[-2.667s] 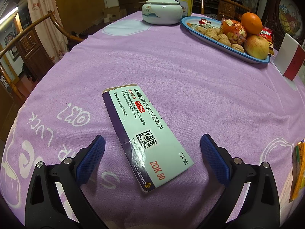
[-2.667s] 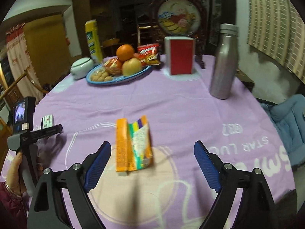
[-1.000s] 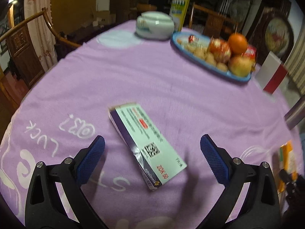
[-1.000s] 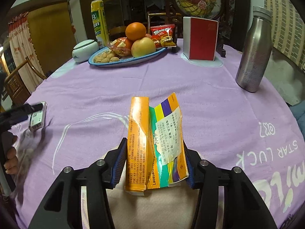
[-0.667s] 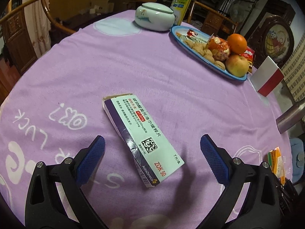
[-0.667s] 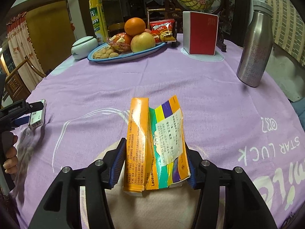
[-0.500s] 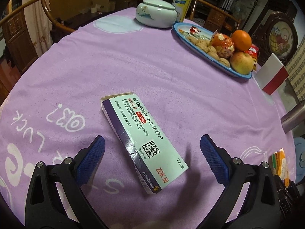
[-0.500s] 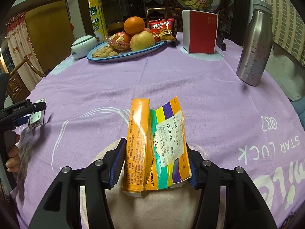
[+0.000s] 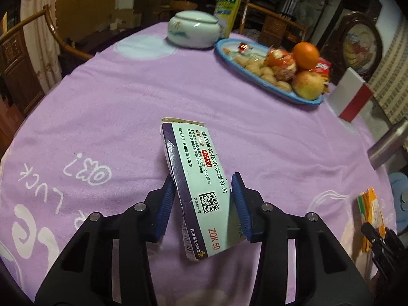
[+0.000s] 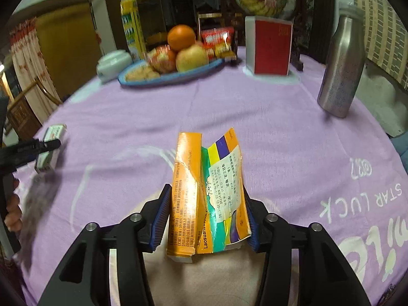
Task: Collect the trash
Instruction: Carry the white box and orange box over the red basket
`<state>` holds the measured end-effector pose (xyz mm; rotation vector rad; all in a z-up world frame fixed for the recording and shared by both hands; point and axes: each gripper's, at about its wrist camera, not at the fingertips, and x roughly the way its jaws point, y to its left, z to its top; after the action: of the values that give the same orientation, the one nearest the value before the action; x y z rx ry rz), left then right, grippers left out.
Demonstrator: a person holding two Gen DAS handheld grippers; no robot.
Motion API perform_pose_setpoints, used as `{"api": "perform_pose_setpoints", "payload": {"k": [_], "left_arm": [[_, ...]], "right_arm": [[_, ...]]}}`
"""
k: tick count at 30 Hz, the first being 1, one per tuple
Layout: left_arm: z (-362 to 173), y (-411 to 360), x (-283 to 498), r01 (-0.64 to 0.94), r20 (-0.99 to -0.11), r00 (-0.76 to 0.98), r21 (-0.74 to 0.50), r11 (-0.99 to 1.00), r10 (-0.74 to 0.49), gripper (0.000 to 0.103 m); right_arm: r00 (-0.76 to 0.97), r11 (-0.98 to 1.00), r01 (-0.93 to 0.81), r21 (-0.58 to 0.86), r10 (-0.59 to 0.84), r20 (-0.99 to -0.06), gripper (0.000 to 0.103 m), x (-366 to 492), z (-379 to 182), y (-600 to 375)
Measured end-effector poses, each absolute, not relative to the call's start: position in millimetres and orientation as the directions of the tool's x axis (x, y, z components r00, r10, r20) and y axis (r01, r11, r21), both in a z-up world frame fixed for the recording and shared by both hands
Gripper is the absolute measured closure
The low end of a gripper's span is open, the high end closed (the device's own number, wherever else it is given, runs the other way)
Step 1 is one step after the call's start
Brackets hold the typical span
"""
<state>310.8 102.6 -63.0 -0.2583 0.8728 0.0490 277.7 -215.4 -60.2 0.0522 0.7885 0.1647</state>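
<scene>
The left tongs are closing on the medicine box – the right tongs are closing too, clamped on the torn orange box.

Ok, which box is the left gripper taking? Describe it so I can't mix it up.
On the purple tablecloth, near the edge away from the blue fruit plate, the left gripper is closing on a flat pill box. Its face is pale green with a dark purple side and a square code, unlike the torn orange box in the right gripper.
</scene>
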Motion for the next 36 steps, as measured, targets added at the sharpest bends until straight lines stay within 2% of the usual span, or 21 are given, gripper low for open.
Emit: {"api": "perform_pose_setpoints", "payload": {"k": [4,13,18,26,32,36], "left_arm": [[-45,89,286,-0.078,-0.706,0.702,-0.206,0.975,-0.093,0.058],[-36,80,195,-0.082,-0.659,0.744,-0.258,0.963,-0.113,0.058],[-21,81,137,-0.119,-0.638,0.768,-0.236,0.964,-0.061,0.058],[6,79,37,-0.181,-0.572,0.820,-0.194,0.964,0.039,0.058],[12,89,-51,-0.294,-0.541,0.824,-0.151,0.944,0.170,0.058],[10,98,-108,-0.382,-0.528,0.805,-0.112,0.917,0.271,0.058]], "right_arm": [[0.732,0.975,-0.166,0.150,0.224,-0.643,0.053,268,-43,-218],[0.742,0.964,-0.218,0.154,0.266,-0.615,0.052,248,-32,-212],[0.766,0.945,-0.281,0.167,0.326,-0.553,0.052,212,-19,-202],[0.742,0.878,-0.398,0.265,0.478,-0.470,0.052,146,-6,-198],[0.704,0.815,-0.508,0.280,0.580,-0.410,0.052,99,9,-182],[0.651,0.763,-0.577,0.290,0.645,-0.401,0.052,71,9,-160]]}}
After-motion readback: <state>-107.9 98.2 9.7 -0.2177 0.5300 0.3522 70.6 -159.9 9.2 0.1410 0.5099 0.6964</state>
